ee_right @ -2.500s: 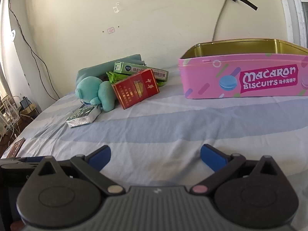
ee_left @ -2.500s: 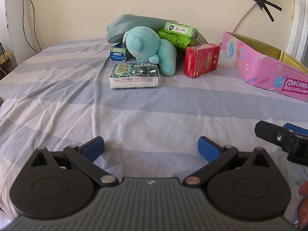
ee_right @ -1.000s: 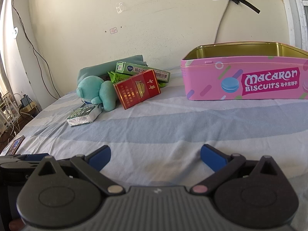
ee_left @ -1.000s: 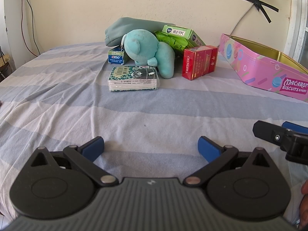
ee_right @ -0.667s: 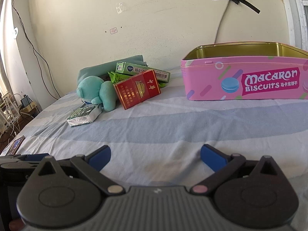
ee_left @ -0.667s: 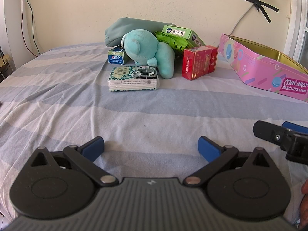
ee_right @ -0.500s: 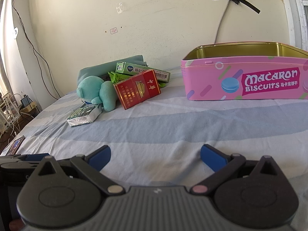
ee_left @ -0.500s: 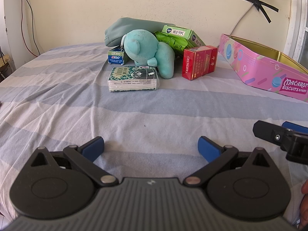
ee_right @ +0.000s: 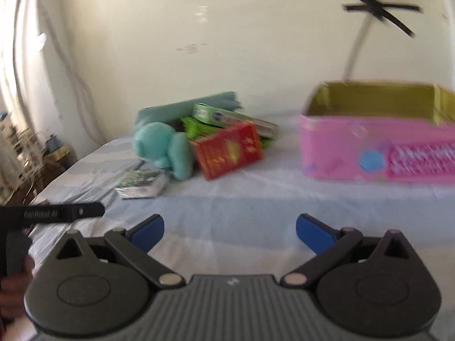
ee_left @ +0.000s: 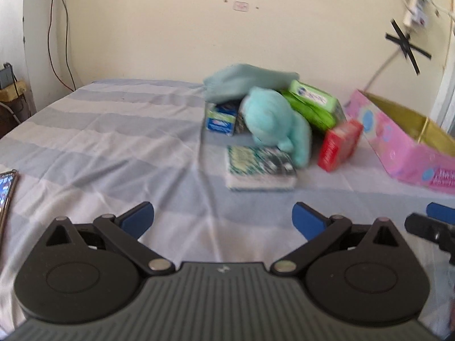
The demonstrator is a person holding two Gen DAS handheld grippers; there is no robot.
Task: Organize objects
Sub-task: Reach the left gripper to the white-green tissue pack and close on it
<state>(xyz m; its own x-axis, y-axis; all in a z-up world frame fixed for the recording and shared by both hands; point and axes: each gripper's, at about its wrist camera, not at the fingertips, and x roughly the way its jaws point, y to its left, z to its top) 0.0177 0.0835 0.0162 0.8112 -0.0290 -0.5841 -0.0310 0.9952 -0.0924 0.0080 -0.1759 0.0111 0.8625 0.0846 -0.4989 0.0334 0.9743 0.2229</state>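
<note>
A heap of items lies on the striped bed: a teal plush toy, a tissue pack in front of it, a red box, green packets, a small blue carton and a teal pouch. The open pink biscuit tin stands to the right. My left gripper is open and empty, a short way before the tissue pack. My right gripper is open and empty, facing the gap between the red box and the tin.
A phone lies at the bed's left edge. The wall rises right behind the heap, with cables at the left and taped wiring at the right. A hand holds the other gripper's handle at the left of the right wrist view.
Both grippers have moved forward toward the heap, and the views are blurred. The left one has swung left, bringing the phone into view. Both stay open.
</note>
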